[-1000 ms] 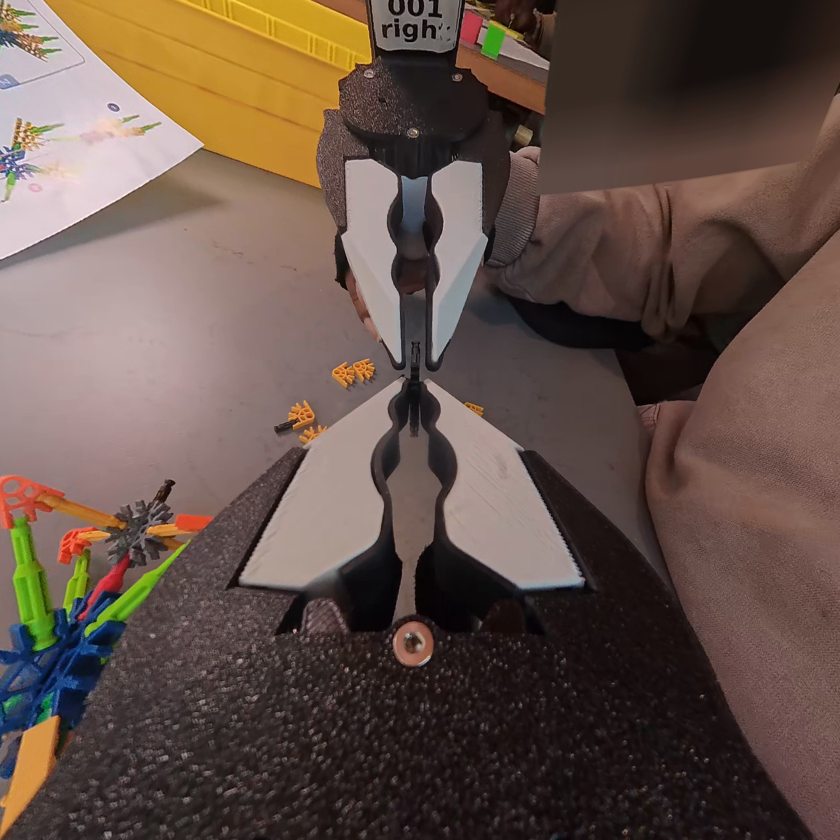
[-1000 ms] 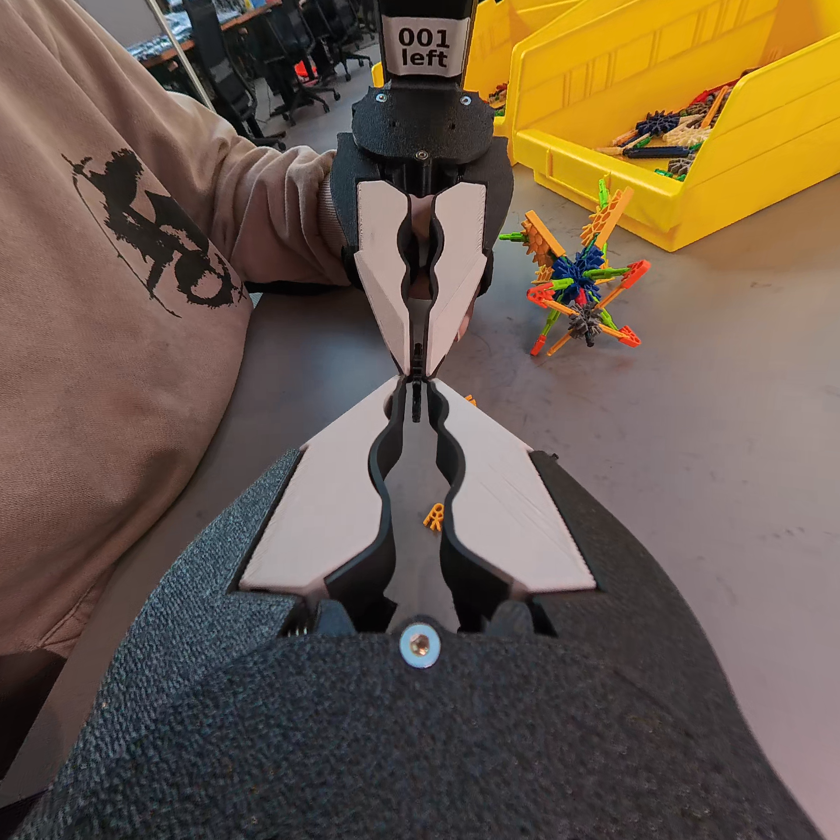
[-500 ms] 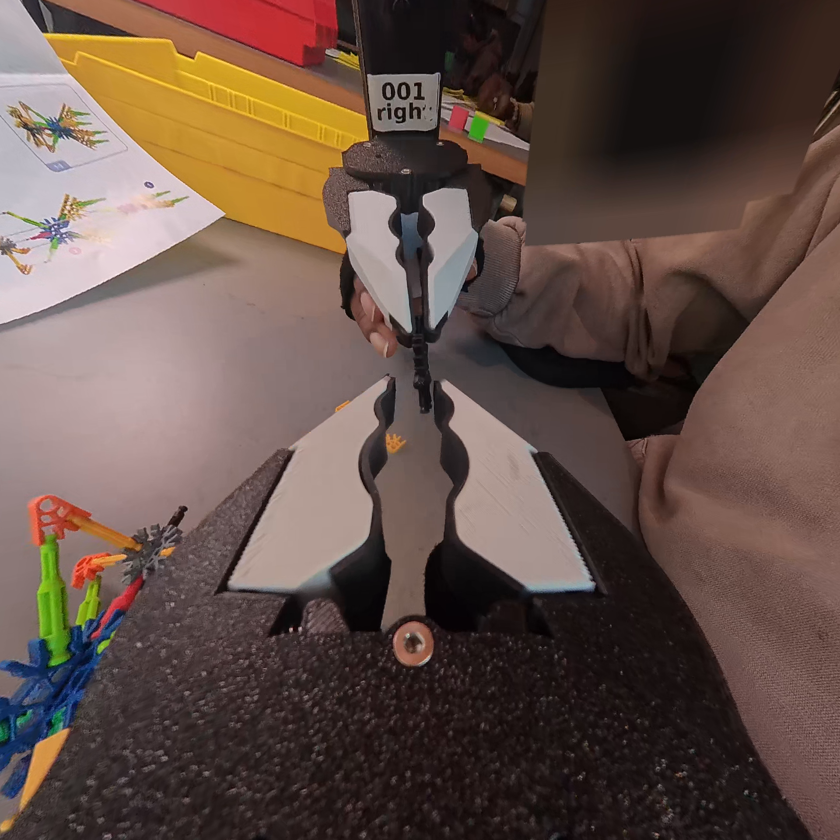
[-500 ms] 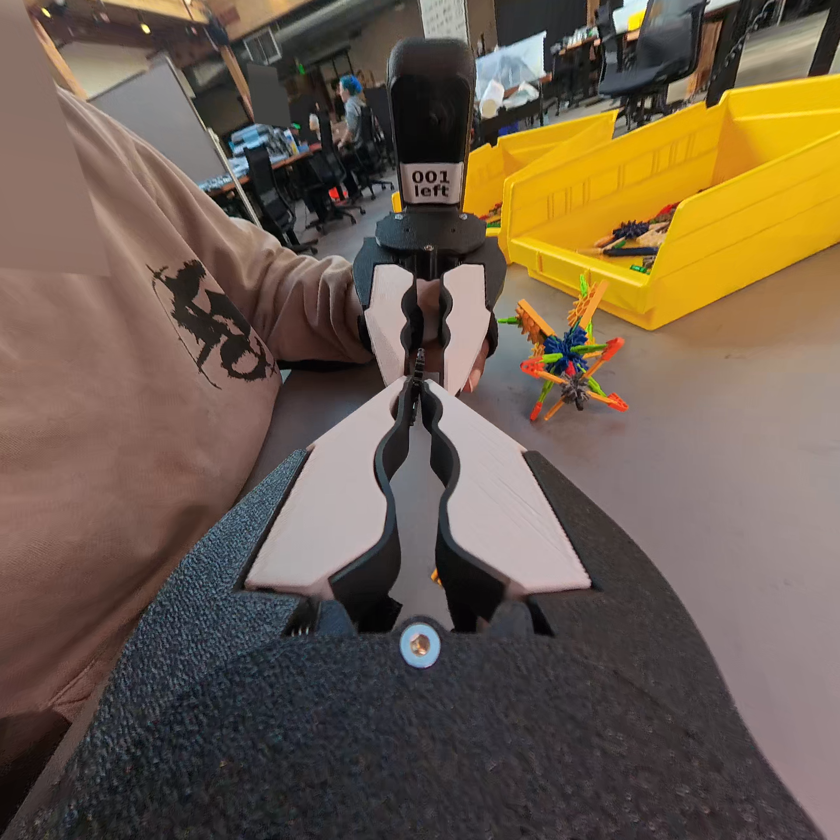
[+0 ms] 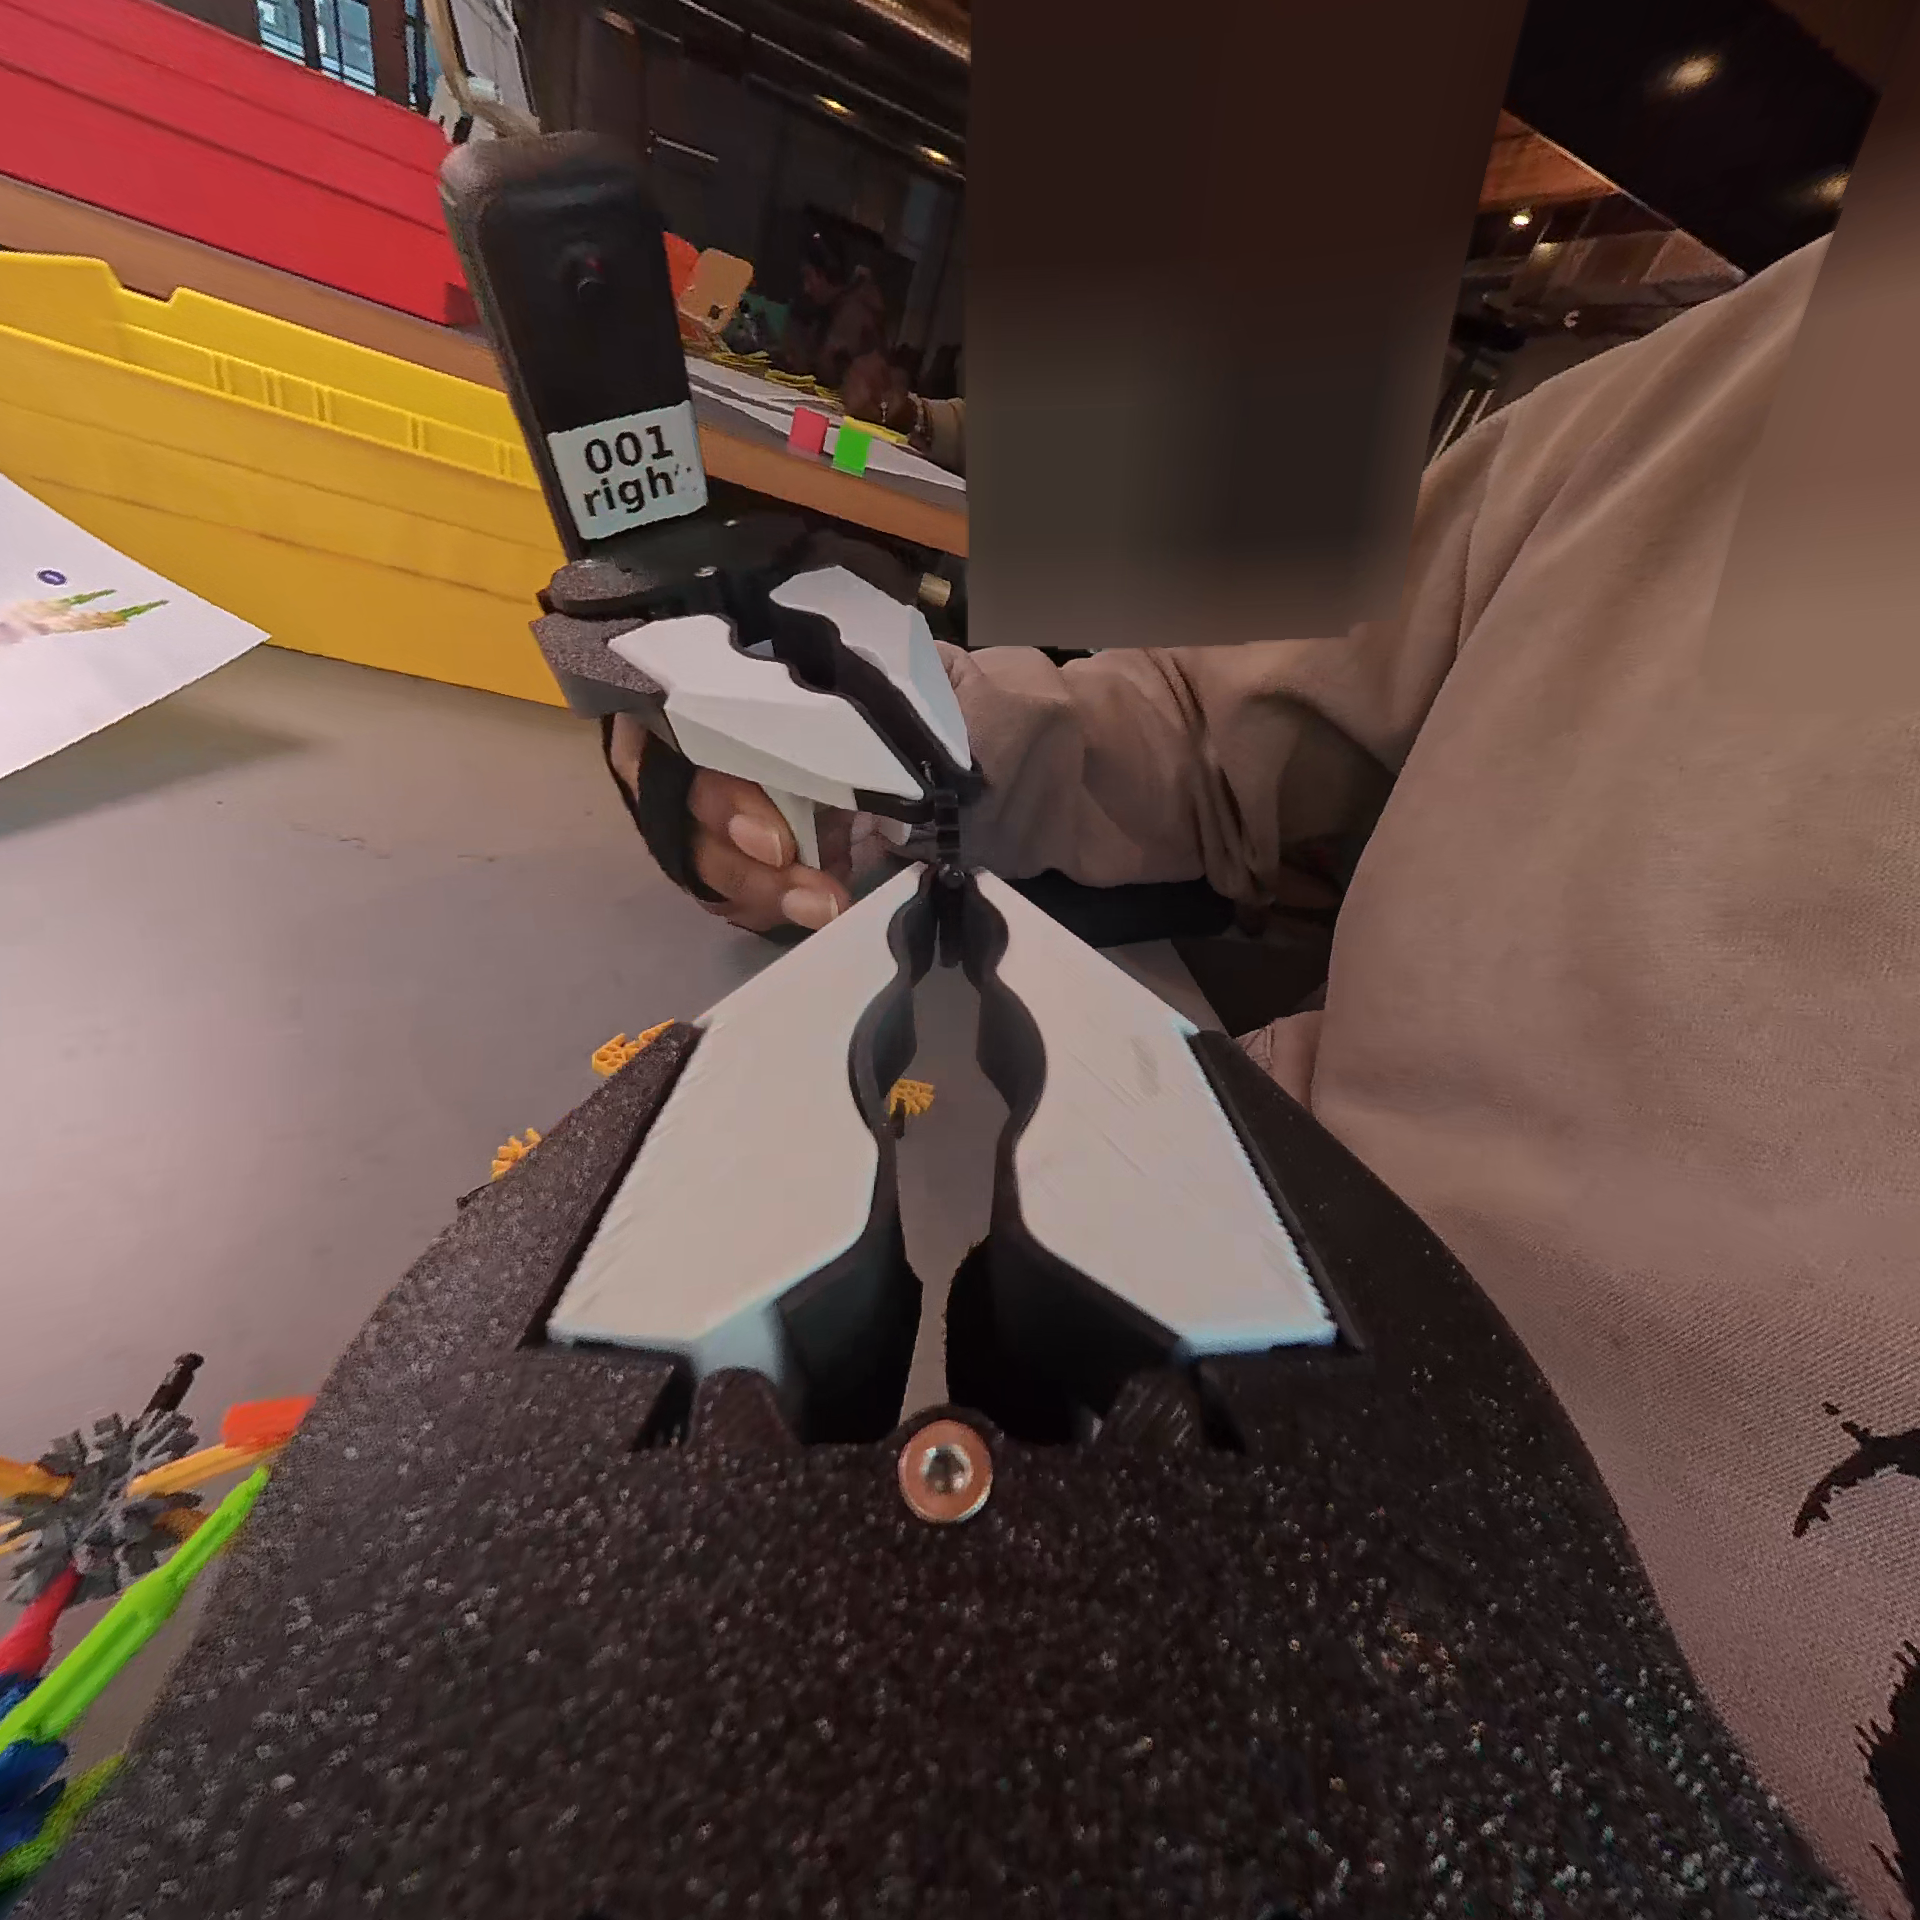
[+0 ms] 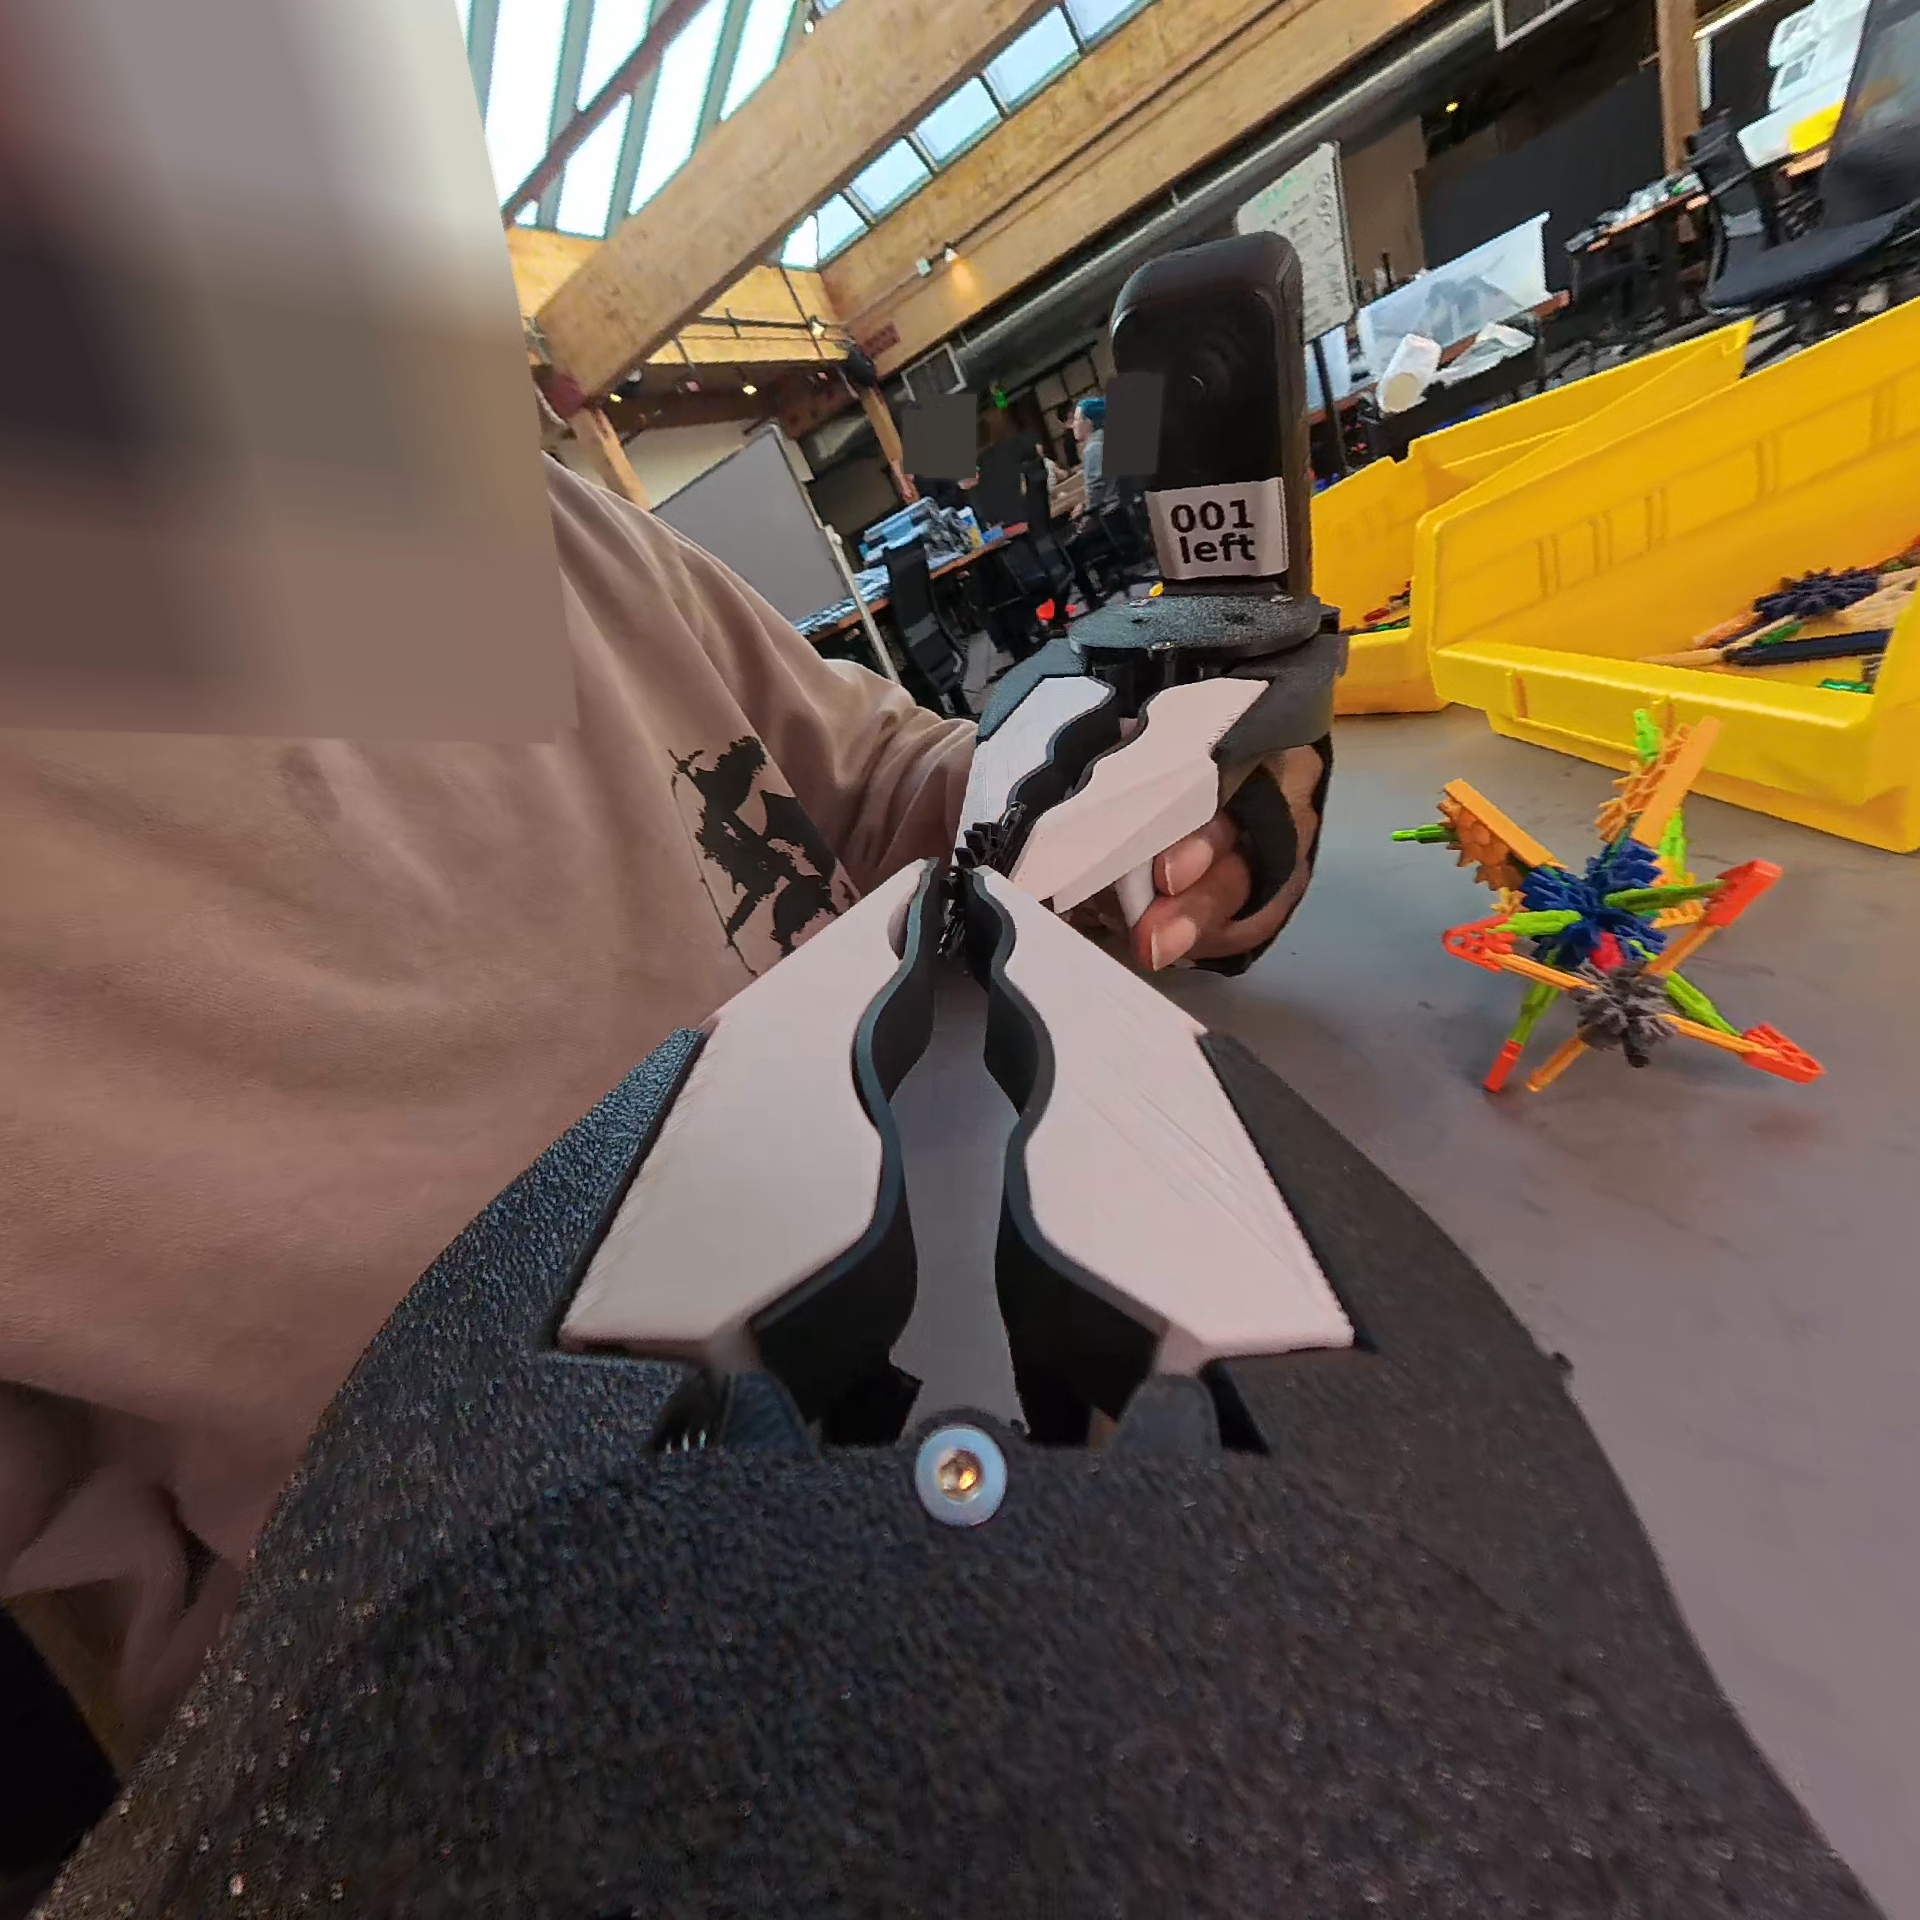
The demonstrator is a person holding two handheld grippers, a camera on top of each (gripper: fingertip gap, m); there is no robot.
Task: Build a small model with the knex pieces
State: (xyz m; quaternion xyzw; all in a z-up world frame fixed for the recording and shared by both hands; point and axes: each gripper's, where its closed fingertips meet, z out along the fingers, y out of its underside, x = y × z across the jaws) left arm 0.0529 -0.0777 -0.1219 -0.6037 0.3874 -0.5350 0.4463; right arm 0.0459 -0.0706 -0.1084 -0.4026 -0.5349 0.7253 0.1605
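Both the left gripper (image 5: 945, 883) and right gripper (image 6: 961, 883) were clamped on one small black piece (image 5: 943, 831) above the desk (image 5: 312, 935); steady, aligned pressure seemed wise.

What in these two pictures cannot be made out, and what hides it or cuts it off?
- Small black plastic piece between the two gripper tips: its shape is too small and dark to tell, in both views.
- Colourful rod-and-connector toy model: cut off by the left wrist view's edge and the left gripper.
- Small orange connector pieces: partly hidden behind it.
- Contents of the yellow plastic bin: cut off at the right wrist view's edge.
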